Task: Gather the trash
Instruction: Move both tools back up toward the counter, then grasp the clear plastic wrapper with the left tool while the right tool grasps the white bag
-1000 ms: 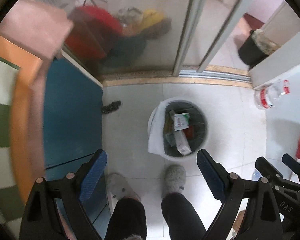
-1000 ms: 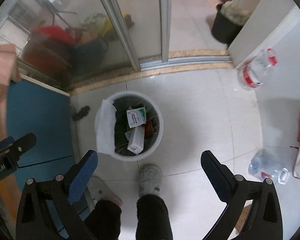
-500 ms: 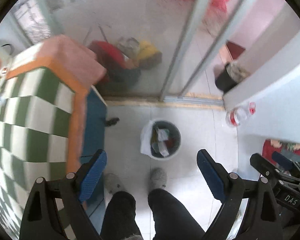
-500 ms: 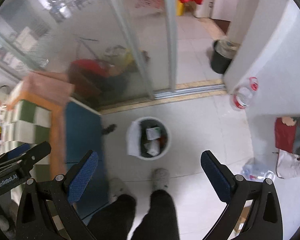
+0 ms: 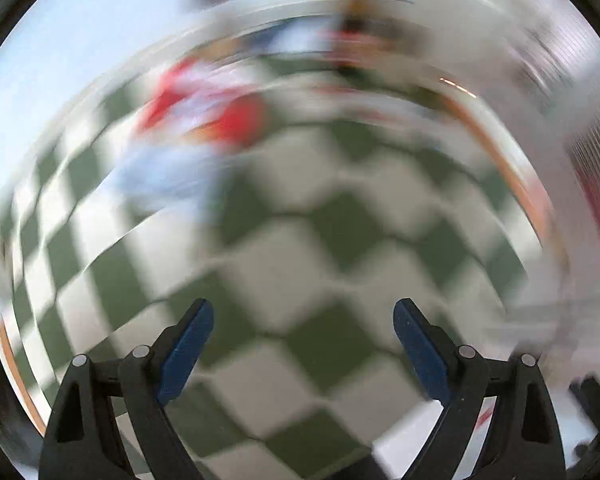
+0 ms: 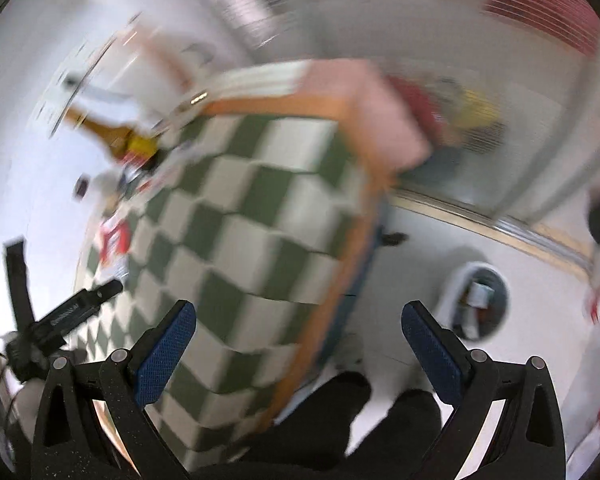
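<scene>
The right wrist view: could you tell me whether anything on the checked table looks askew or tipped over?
A brown bottle seems to lie on its side at the far end of the checked table, among blurred clutter. Motion blur hides whether anything has spilled.

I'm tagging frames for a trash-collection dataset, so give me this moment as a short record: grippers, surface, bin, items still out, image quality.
left gripper: open, empty, over the checked tablecloth
right gripper: open, empty
table: green-and-white checks, orange edge
trash bin: on the floor right of the table, white liner, packaging inside
items on table: brown bottle, red-and-white packet near the far edge
image quality: both views motion-blurred, left wrist view worst
</scene>
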The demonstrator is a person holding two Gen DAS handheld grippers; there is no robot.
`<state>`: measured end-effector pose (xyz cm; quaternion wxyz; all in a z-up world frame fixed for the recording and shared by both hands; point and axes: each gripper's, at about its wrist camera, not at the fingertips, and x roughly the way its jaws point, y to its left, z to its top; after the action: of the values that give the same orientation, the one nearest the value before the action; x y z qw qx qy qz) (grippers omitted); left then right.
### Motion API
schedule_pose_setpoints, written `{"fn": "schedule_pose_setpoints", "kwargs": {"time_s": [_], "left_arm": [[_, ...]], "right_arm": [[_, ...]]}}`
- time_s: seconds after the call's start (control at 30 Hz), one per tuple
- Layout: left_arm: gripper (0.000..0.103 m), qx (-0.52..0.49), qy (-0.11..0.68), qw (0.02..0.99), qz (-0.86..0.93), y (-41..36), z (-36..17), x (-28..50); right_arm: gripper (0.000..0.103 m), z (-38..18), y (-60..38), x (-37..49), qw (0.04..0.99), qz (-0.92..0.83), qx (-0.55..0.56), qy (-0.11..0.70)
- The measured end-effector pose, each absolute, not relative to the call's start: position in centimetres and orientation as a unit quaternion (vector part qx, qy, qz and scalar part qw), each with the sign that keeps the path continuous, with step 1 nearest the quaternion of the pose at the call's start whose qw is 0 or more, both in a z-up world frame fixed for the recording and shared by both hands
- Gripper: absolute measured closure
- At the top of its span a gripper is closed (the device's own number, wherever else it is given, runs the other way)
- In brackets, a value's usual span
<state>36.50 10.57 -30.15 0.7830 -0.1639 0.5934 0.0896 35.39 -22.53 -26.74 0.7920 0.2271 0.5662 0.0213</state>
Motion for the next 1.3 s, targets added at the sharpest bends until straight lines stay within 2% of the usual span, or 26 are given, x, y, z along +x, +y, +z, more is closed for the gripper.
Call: {"fn": "schedule_pose_setpoints", "kwargs": {"time_s": [0.1,0.17,0.3,0.53,0.57,0.6,0.63,0.7,0.77,0.83,0.87,0.93,1.0,1.3], "left_arm": [[0.012,-0.283,0.576,0.752,0.150,19.6,-33.5,35.5],[0.012,-0.317,0.567,0.740,0.175,23.0,-35.2,35.5],[0.012,-0.349,0.558,0.727,0.194,26.3,-38.2,37.8],[0.011,-0.326,0.544,0.745,0.208,26.8,-38.6,42.8],[0.014,-0.312,0.544,0.748,0.219,26.8,-38.7,43.4],[0.027,-0.298,0.543,0.751,0.229,26.9,-38.7,43.9],[0.033,-0.277,0.543,0.756,0.238,26.9,-38.5,44.4],[0.058,-0.246,0.544,0.762,0.250,26.9,-38.4,45.1],[0.074,-0.227,0.541,0.769,0.252,27.1,-38.2,45.4],[0.085,-0.217,0.537,0.775,0.252,27.6,-38.1,45.2],[0.095,-0.212,0.531,0.780,0.252,27.8,-37.7,45.0],[0.097,-0.202,0.518,0.791,0.254,28.3,-36.7,44.3],[0.099,-0.194,0.505,0.803,0.249,28.3,-35.3,43.6],[0.103,-0.167,0.455,0.850,0.206,23.2,-27.0,41.5]], "right_arm": [[0.000,-27.8,-17.0,40.6,0.788,0.044,0.216,0.575],[0.000,-29.0,-13.4,44.7,0.783,0.053,0.211,0.582],[0.000,-32.0,-8.6,52.0,0.789,0.043,0.194,0.581],[0.000,-35.1,-5.4,61.6,0.821,-0.035,0.119,0.557],[0.000,-35.6,-4.9,62.4,0.822,-0.042,0.105,0.558],[0.000,-36.2,-4.6,63.3,0.821,-0.048,0.091,0.562],[0.000,-37.0,-4.2,64.2,0.819,-0.049,0.082,0.566],[0.000,-38.7,-3.1,65.4,0.807,-0.052,0.061,0.585],[0.000,-38.9,-1.5,65.7,0.815,-0.058,0.013,0.576],[0.005,-38.7,-0.6,65.4,0.826,-0.048,0.001,0.562],[0.013,-38.5,-0.3,65.3,0.829,-0.042,0.000,0.558],[0.039,-38.0,0.9,64.8,0.837,-0.014,-0.018,0.547],[0.100,-37.6,2.1,64.4,0.837,0.008,-0.033,0.547],[0.100,-30.8,-2.7,58.4,0.861,0.065,0.083,0.498]]}}
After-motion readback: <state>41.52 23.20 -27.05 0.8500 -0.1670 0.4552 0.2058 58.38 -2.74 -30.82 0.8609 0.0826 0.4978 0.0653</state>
